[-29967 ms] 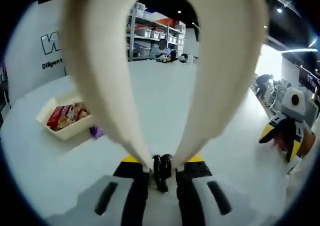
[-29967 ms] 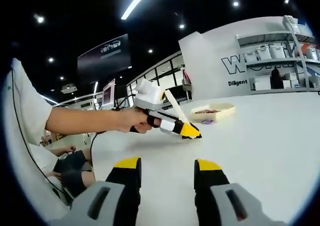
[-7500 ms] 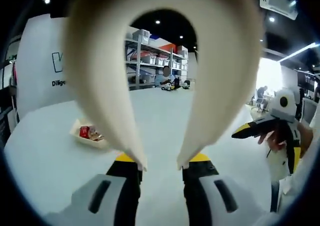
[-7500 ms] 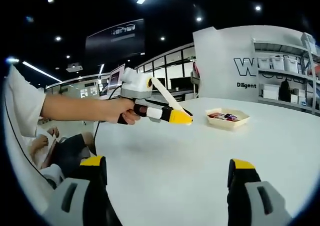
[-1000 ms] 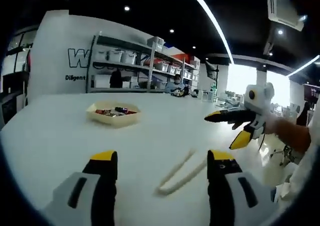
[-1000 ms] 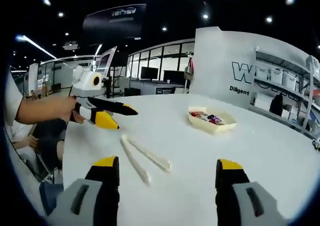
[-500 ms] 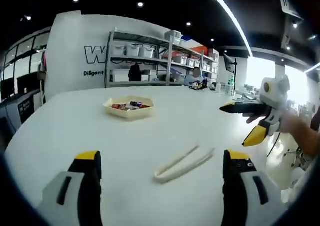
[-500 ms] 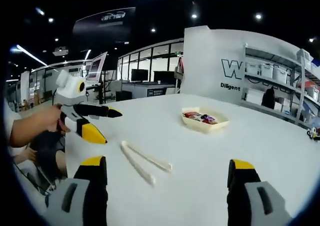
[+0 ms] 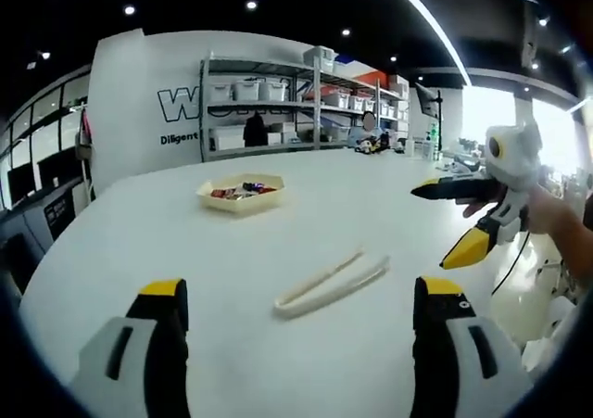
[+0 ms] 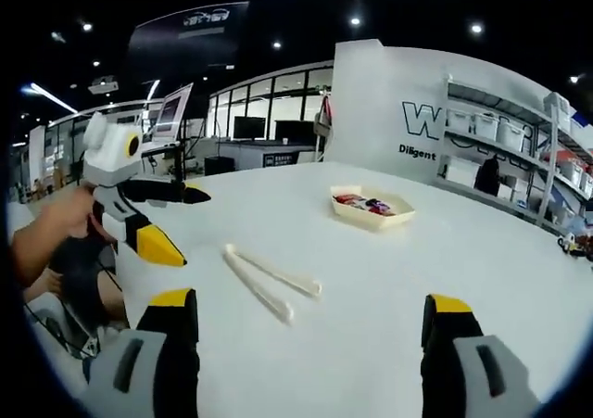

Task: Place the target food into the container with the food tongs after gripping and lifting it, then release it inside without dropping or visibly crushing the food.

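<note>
Cream food tongs (image 9: 331, 283) lie flat on the white table (image 9: 120, 242), ahead of my left gripper (image 9: 301, 305), which stands open with nothing between its jaws. In the right gripper view the tongs (image 10: 266, 281) lie ahead and left of my right gripper (image 10: 310, 312), also open and holding nothing. A cream hexagonal container (image 9: 240, 195) holding red and dark wrapped food (image 9: 234, 191) sits further back; in the right gripper view the container (image 10: 372, 208) is beyond the tongs. Each view catches the other gripper, hand-held: the right one (image 9: 465, 218) and the left one (image 10: 167, 219), both open.
Shelving with white bins (image 9: 278, 103) stands behind the table, against a white wall with dark lettering (image 10: 422, 121). A person's hand (image 10: 51, 223) holds the left gripper at the table's edge. Screens and glass partitions (image 10: 241, 126) lie far back.
Both cameras have shifted slightly since half a second ago. The tongs stay flat on the table, and both grippers stay open. Much earlier, my left gripper held the tongs.
</note>
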Demonstrator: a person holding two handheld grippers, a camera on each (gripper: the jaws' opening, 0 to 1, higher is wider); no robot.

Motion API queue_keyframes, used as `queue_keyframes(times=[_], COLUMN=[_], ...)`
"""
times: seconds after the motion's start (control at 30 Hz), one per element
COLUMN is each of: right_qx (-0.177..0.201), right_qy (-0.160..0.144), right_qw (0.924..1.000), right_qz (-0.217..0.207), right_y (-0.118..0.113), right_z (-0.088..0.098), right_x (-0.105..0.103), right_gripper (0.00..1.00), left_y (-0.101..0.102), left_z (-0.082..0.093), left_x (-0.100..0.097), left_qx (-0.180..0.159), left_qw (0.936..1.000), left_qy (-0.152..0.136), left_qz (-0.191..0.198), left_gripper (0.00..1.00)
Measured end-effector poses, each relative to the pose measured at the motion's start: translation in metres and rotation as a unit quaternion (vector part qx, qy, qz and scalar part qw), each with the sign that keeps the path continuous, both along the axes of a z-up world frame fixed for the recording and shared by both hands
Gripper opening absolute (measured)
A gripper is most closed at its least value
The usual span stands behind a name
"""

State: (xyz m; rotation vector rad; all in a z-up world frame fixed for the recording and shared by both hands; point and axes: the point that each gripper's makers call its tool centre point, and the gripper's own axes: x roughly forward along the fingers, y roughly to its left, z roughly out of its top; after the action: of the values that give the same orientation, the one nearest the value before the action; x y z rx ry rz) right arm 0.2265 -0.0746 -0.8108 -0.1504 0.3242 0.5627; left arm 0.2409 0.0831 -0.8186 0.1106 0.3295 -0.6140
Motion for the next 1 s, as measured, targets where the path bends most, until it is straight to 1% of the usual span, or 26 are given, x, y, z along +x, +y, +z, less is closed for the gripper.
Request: queue_keyframes(times=[0.03,0.07,0.1,0.17,0.23,0.3,0.37,0.47,0.57,0.7,0.83,0.93,1.0], right_qx=[0.008,0.013,0.009,0.001,-0.011,-0.013,-0.011,-0.007,-0.003,-0.008,-0.012,-0.006,-0.002], right_qy=[0.004,0.013,0.012,0.012,0.01,0.013,0.019,0.022,0.024,0.024,0.026,0.026,0.025], right_qw=[0.9999,0.9997,0.9998,0.9998,0.9997,0.9996,0.9996,0.9995,0.9996,0.9995,0.9994,0.9991,0.9991], right_qz=[-0.007,-0.016,-0.013,-0.016,-0.019,-0.02,-0.018,-0.021,-0.018,-0.016,-0.02,-0.032,-0.035], right_y=[-0.001,-0.004,-0.004,-0.007,-0.011,-0.012,-0.013,-0.015,-0.014,-0.013,-0.017,-0.022,-0.022], right_z=[0.0,-0.001,-0.002,-0.004,-0.006,-0.008,-0.01,-0.009,-0.008,-0.01,-0.01,-0.008,-0.007], right_x=[0.0,0.0,0.0,0.0,0.001,0.002,0.002,0.001,-0.001,-0.003,-0.002,0.0,0.001], right_gripper=[1.0,1.0,1.0,1.0,1.0,1.0,1.0,1.0,1.0,1.0,1.0,1.0,1.0], left_y=[0.0,0.001,0.0,0.003,0.006,0.015,0.019,0.022,0.019,0.016,0.013,0.008,0.005], left_z=[-0.002,-0.002,-0.002,-0.005,-0.007,-0.01,-0.008,-0.01,-0.011,-0.007,-0.007,-0.007,-0.003], left_x=[0.0,0.001,0.001,0.0,0.0,0.001,0.001,-0.001,-0.004,-0.003,-0.001,0.0,0.0], left_qx=[0.002,0.001,-0.001,0.002,0.008,0.022,0.025,0.031,0.031,0.027,0.023,0.023,0.023], left_qw=[1.0,1.0,1.0,0.9999,0.9998,0.9992,0.999,0.9982,0.9982,0.9985,0.9986,0.9987,0.999], left_qy=[0.003,0.0,-0.004,0.008,0.011,0.017,0.014,0.023,0.032,0.026,0.027,0.03,0.022], left_qz=[0.001,0.002,0.001,0.006,0.012,0.028,0.035,0.045,0.041,0.039,0.039,0.036,0.032], left_gripper=[0.99,0.99,0.99,0.99,0.99,0.99,0.99,0.99,0.98,0.98,0.97,0.97,0.96])
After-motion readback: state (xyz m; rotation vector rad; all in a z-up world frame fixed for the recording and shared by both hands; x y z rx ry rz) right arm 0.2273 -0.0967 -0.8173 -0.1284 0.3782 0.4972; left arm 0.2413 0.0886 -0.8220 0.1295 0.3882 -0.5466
